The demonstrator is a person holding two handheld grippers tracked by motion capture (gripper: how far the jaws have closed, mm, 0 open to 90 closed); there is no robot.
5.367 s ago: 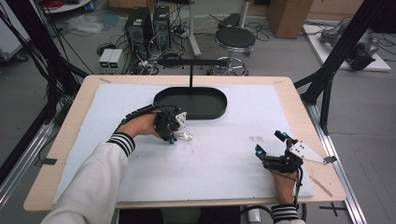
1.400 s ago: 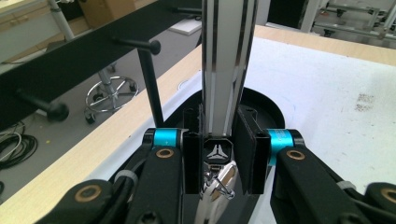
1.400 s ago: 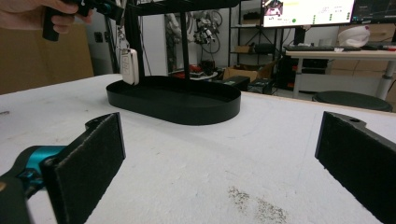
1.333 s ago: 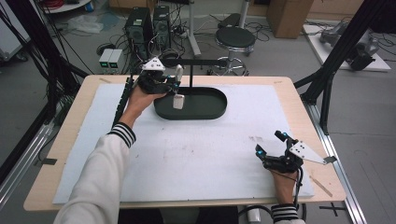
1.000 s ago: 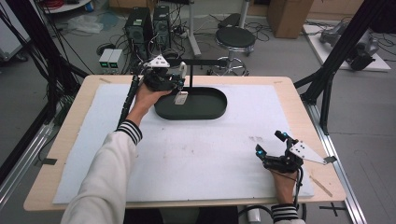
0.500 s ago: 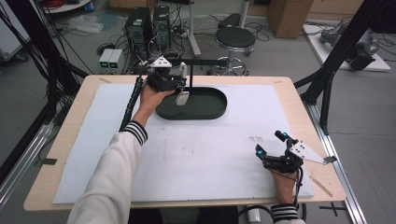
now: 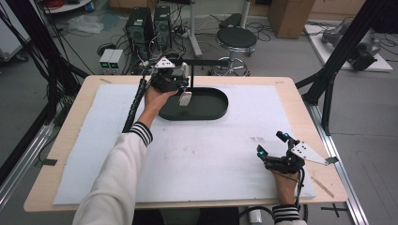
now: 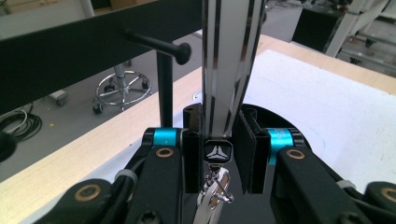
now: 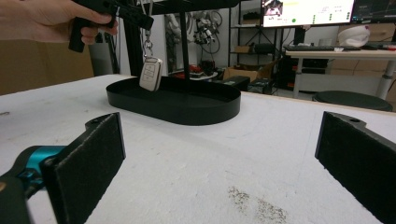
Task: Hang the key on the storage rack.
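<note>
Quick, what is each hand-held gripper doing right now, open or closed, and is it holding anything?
Left hand-held gripper: shut on the strap of a car key fob, dangling over the black tray.
Right hand-held gripper: open, holding nothing.

Your left gripper (image 7: 184, 79) is up over the far-left end of the tray (image 7: 213, 110), which sits at the far centre of the mat (image 7: 211, 154). A key fob (image 7: 185, 98) hangs below it, above the tray's left part. The stand post (image 8: 164, 88) rises from the tray w/ a crossbar (image 8: 70, 51) on top; a peg (image 8: 156, 43) sticks out toward you, just left of the strap (image 8: 229, 56) btwn your jaws. Your right gripper (image 7: 273, 149) rests near the mat's near-right corner, well apart from the tray.
</note>
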